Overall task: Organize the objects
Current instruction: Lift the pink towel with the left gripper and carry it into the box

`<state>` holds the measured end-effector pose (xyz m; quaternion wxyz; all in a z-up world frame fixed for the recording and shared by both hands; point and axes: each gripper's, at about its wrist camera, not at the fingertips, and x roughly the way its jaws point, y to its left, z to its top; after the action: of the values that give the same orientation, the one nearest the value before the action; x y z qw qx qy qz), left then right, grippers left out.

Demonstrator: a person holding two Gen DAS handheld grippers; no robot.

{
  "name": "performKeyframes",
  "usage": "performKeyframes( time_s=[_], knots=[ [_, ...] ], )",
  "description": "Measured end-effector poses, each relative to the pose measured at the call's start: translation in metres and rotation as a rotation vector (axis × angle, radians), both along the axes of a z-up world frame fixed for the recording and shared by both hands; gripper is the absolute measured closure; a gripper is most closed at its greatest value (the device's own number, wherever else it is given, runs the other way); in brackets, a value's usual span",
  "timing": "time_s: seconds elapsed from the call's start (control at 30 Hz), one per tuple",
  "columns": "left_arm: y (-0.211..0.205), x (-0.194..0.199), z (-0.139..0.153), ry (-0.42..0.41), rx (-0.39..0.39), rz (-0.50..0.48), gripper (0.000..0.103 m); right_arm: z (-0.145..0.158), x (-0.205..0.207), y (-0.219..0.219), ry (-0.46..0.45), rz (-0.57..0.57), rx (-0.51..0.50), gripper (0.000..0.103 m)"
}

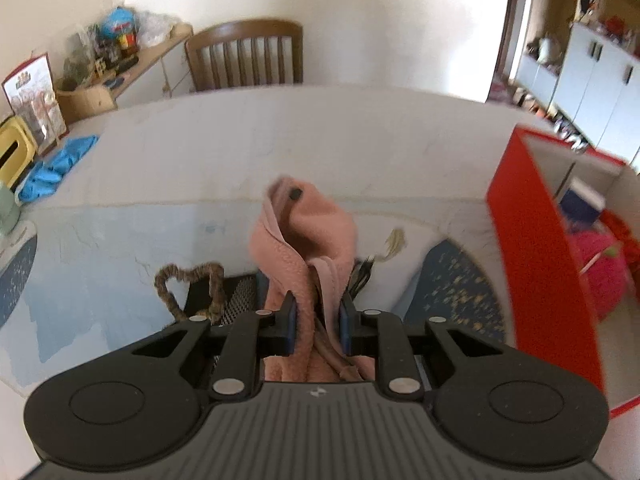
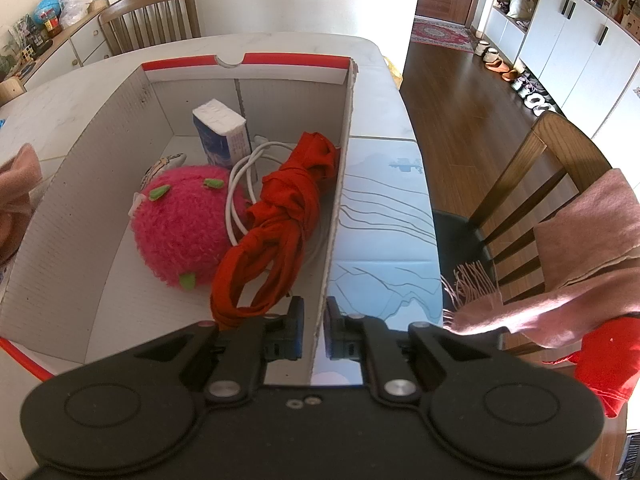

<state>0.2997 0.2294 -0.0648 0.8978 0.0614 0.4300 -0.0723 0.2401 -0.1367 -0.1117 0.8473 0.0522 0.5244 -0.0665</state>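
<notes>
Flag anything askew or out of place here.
Little stands out. The red-rimmed cardboard box is pinched at its right wall by the right gripper. A pink fringed scarf droops loosely over the wooden chair.

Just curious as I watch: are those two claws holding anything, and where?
The left gripper pinches the pink fleece cloth near its bunched lower part. The right gripper clamps the box's side wall at its top edge.

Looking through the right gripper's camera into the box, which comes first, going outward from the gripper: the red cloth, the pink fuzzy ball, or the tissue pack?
Counting outward from the right gripper, which grips the box's right wall:
1. Red cloth, knotted, just ahead along the right wall.
2. Pink fuzzy ball, left of the cloth, mid-box.
3. Tissue pack, standing near the far wall.
</notes>
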Motion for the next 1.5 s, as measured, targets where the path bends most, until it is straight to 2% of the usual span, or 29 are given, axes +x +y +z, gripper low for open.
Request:
performKeyframes(
  time_s=[0.07, 0.3, 0.5, 0.73, 0.93, 1.13, 1.33, 1.5],
  knots=[
    [0.001, -0.002, 0.011, -0.017, -0.043, -0.007, 0.084, 0.000, 0.000, 0.000, 0.000, 0.000, 0.000, 0.094],
    [-0.003, -0.004, 0.058, -0.102, -0.113, -0.071, 0.084, 0.000, 0.000, 0.000, 0.000, -0.001, 0.001, 0.094],
    [-0.029, -0.010, 0.090, -0.131, -0.152, -0.203, 0.084, 0.000, 0.000, 0.000, 0.000, 0.000, 0.000, 0.094],
    [-0.072, -0.021, 0.106, -0.132, -0.186, -0.365, 0.084, 0.000, 0.000, 0.000, 0.000, 0.000, 0.000, 0.094],
    [-0.116, -0.030, 0.108, -0.134, -0.186, -0.492, 0.084, 0.001, 0.000, -0.001, 0.000, 0.001, -0.001, 0.094],
    [-0.155, -0.040, 0.096, -0.112, -0.161, -0.586, 0.084, 0.001, 0.001, -0.001, -0.001, 0.000, 0.001, 0.094],
    [-0.179, -0.043, 0.075, -0.075, -0.128, -0.631, 0.084, 0.001, 0.001, -0.002, -0.001, -0.001, 0.003, 0.094],
    [-0.190, -0.040, 0.053, -0.051, -0.076, -0.626, 0.084, 0.001, 0.000, -0.003, -0.002, 0.000, 0.005, 0.094]
  ],
)
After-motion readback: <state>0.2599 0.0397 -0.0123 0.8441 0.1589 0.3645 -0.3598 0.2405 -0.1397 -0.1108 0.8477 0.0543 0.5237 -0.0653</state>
